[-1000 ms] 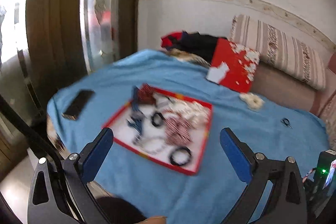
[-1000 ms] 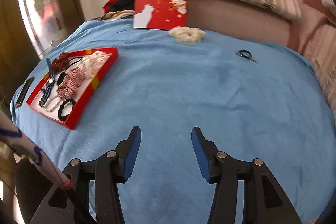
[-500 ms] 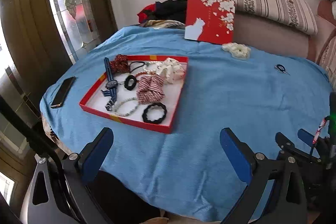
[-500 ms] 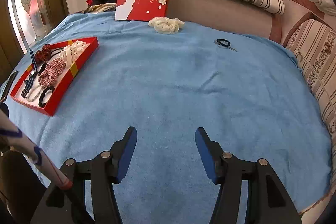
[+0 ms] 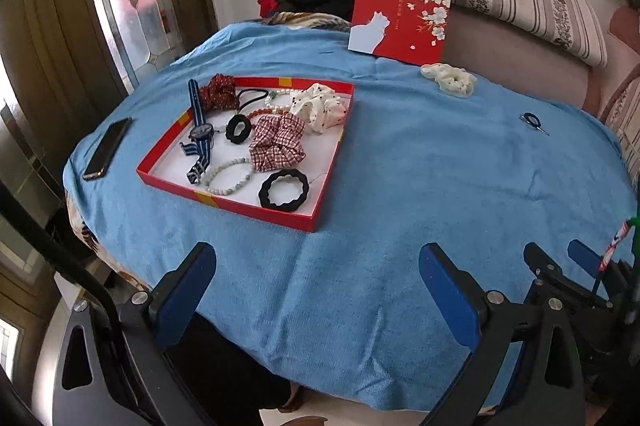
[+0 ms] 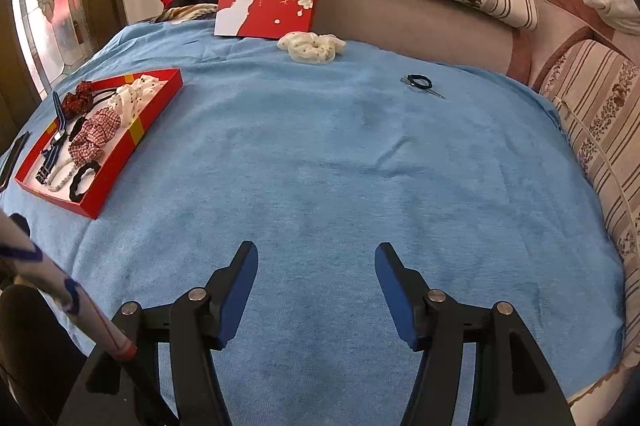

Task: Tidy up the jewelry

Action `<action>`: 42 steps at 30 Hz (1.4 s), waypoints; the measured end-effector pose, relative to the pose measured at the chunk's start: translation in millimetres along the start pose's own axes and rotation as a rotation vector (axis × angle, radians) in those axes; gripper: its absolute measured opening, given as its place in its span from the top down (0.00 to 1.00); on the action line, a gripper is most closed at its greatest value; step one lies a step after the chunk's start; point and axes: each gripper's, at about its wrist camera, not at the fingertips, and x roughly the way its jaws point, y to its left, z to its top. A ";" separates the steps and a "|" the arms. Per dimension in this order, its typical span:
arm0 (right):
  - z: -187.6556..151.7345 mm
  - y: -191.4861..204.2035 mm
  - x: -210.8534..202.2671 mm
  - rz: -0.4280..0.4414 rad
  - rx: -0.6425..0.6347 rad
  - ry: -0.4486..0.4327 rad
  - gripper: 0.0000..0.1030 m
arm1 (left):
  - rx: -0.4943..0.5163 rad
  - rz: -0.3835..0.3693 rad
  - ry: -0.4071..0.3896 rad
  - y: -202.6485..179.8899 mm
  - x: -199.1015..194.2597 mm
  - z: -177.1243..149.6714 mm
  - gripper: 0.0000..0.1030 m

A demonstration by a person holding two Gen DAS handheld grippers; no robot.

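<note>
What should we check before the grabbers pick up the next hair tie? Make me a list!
1. Left gripper open and empty: ok.
2. Right gripper open and empty, jaws just been opening: ok.
3. Red tray flat on the blue cloth: ok.
4. Cream scrunchie loose on the cloth, outside the tray: not ok.
5. Small black hair tie also outside the tray: not ok.
6. Room left in the tray: ok.

Left gripper (image 5: pixel 316 276): tilted downward over the near edge, jaws spread wide, nothing between its blue pads.
Right gripper (image 6: pixel 316 276): tilted downward, jaws have just been opening, narrower gap than the left, nothing between them.
Contact: neither gripper touches anything.
</note>
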 end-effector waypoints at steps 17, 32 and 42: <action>9.2 22.5 -12.9 -0.033 -0.084 -0.020 0.33 | -0.078 -0.080 0.036 23.5 3.4 6.9 0.02; 10.7 47.0 -13.2 -0.035 -0.155 -0.003 0.32 | -0.111 -0.086 0.079 40.7 20.3 4.5 0.02; 14.2 70.5 -10.9 -0.033 -0.217 0.012 0.32 | -0.142 -0.095 0.108 50.3 30.2 1.4 0.02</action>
